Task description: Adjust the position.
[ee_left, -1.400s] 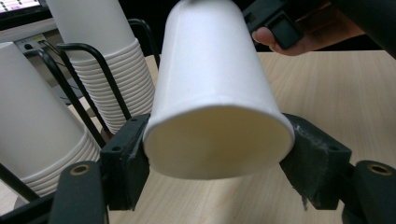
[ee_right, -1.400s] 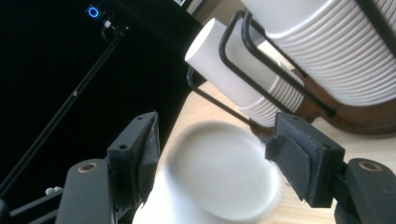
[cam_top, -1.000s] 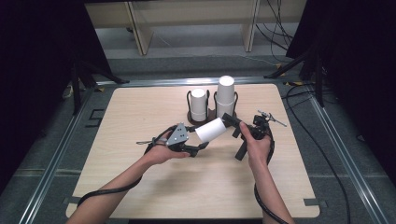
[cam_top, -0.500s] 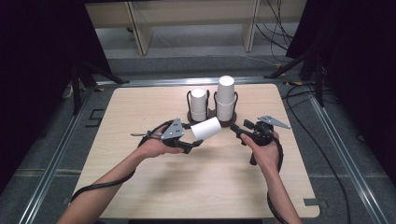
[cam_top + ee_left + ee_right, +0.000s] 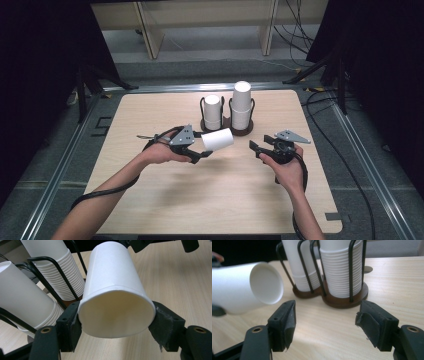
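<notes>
A white paper cup (image 5: 217, 140) lies sideways in the air, and my left gripper (image 5: 204, 152) is shut on its rim. In the left gripper view the cup's open mouth (image 5: 116, 317) faces the camera, squeezed between both pads. My right gripper (image 5: 257, 147) hovers just right of the cup's closed end and does not touch it. Its jaws have just been closing a little but still stand apart with nothing between them (image 5: 327, 325). The cup's base (image 5: 265, 282) shows at upper left in the right gripper view.
Two stacks of white cups (image 5: 212, 112) (image 5: 241, 105) stand in black wire holders on a brown base (image 5: 235, 132) at the middle back of the wooden table (image 5: 200, 200). Cables trail off both sides. Dark curtains flank the table.
A second ago the right gripper was at the cup's closed end. Now there is a gap between them, and the left gripper has carried the cup slightly left.
</notes>
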Demonstrator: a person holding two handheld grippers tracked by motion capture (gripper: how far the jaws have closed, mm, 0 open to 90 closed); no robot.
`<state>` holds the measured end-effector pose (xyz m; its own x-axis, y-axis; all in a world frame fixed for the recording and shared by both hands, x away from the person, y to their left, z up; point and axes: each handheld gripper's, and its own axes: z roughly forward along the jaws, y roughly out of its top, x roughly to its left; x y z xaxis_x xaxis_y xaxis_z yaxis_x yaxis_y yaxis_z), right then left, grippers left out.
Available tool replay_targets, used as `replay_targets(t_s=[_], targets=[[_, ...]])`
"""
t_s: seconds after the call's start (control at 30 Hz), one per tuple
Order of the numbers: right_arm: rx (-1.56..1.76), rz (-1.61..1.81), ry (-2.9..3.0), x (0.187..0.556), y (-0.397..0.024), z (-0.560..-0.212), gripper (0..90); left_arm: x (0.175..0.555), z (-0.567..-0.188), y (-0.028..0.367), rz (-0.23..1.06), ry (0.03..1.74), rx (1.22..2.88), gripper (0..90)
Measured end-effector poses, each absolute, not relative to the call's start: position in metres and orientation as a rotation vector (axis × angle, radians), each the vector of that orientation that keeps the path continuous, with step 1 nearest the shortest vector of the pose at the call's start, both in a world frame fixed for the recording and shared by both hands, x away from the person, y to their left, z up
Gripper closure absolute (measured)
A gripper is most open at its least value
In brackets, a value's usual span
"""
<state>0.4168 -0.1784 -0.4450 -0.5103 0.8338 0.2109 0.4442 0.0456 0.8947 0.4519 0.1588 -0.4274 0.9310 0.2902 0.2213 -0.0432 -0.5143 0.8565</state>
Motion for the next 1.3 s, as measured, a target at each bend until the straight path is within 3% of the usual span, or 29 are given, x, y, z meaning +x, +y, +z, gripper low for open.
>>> replay_targets(t_s=[1.3], targets=[[1.307, 1.417, 2.023, 0.399, -0.183, -0.445, 32.3, 0.462, -0.402, 0.171, 0.381, 0.061, 2.256, 33.4]])
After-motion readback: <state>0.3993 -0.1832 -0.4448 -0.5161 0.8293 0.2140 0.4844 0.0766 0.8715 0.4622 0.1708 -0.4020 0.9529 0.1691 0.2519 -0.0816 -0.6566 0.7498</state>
